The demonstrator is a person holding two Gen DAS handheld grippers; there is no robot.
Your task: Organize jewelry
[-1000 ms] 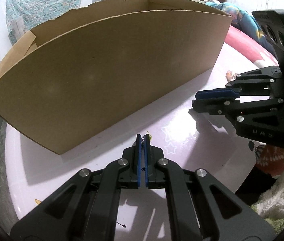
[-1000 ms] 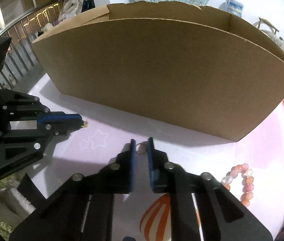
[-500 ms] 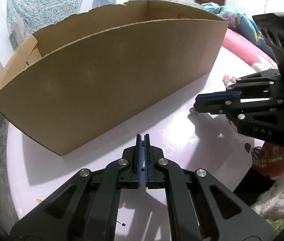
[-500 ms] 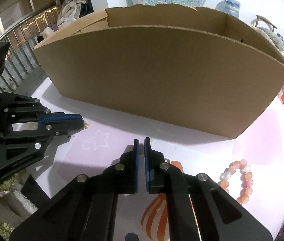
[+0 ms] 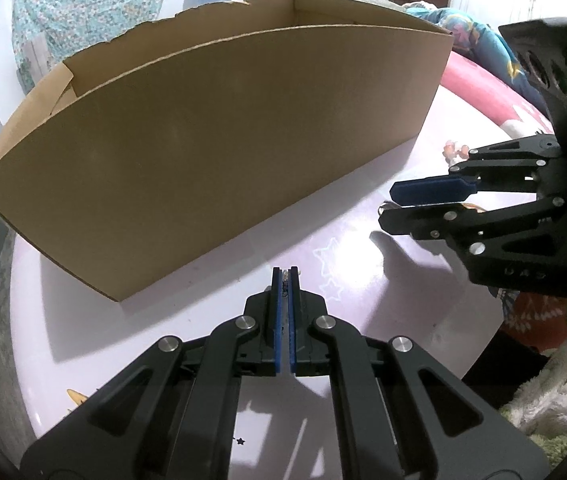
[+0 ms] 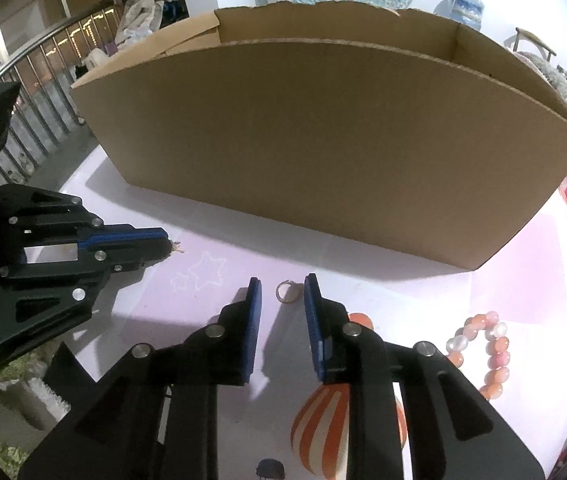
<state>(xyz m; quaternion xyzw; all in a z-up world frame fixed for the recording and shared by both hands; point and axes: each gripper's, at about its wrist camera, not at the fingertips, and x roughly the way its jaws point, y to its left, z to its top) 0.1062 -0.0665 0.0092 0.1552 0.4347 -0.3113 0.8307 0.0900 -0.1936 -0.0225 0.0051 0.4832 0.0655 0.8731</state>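
My left gripper is shut on a small gold piece of jewelry, whose end sticks out past the tips in the right wrist view. The jaws of my right gripper are opening. A small metal ring lies on the table between its fingertips, and neither pad touches it. A pink and orange bead bracelet lies to the right of that gripper. Both grippers hover low over the lilac table, in front of a long open cardboard box.
The box spans the table's far side, and its inside is hidden from here. The table top carries star and striped balloon prints. A fluffy rug lies off the table's right edge, with railings and clothes behind.
The right gripper's jaws closed around the ring, then spread apart, leaving the ring lying on the table between them. The left gripper stayed shut and still.
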